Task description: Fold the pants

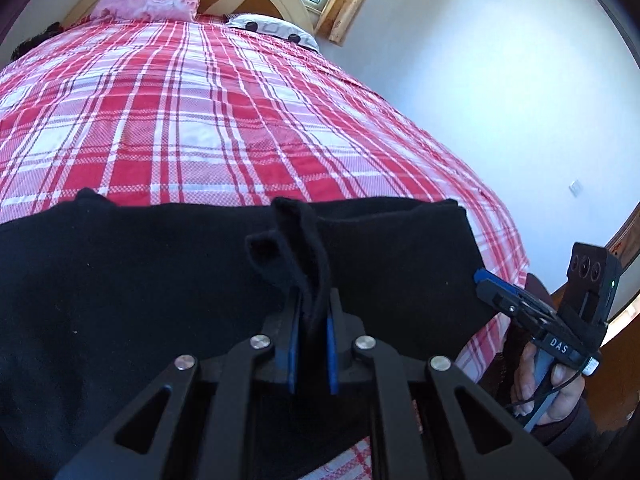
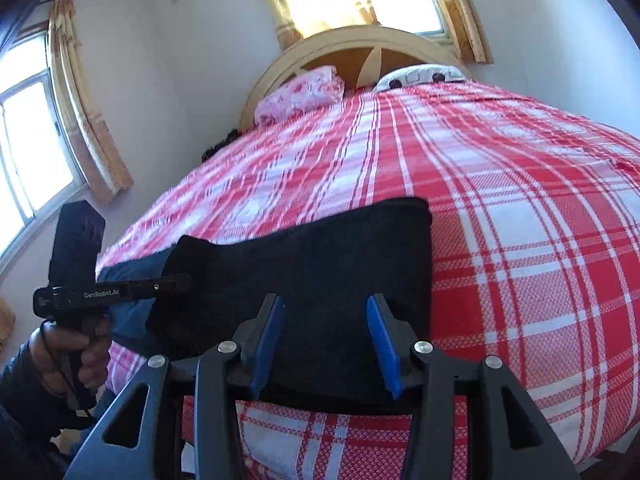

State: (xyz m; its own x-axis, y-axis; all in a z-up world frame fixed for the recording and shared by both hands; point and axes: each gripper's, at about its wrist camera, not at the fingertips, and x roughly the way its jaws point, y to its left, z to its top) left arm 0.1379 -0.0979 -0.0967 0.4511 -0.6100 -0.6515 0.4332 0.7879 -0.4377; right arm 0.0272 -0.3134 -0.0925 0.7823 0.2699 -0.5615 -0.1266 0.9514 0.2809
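Note:
Black pants (image 1: 160,280) lie across the near end of a bed with a red and white plaid cover (image 1: 200,120). My left gripper (image 1: 313,304) is shut on a bunched fold of the pants and lifts it a little. It also shows in the right wrist view (image 2: 176,282), at the left end of the pants (image 2: 320,260). My right gripper (image 2: 326,320) is open, its blue pads over the pants' near edge, holding nothing. It also shows at the right in the left wrist view (image 1: 486,284), beside the pants' right end.
A pink floral pillow (image 1: 148,0) and a white patterned pillow (image 1: 276,30) lie by the arched headboard (image 2: 360,48). Windows with curtains (image 2: 80,100) stand at the left and behind the bed. A white wall (image 1: 500,100) runs along the bed's right side.

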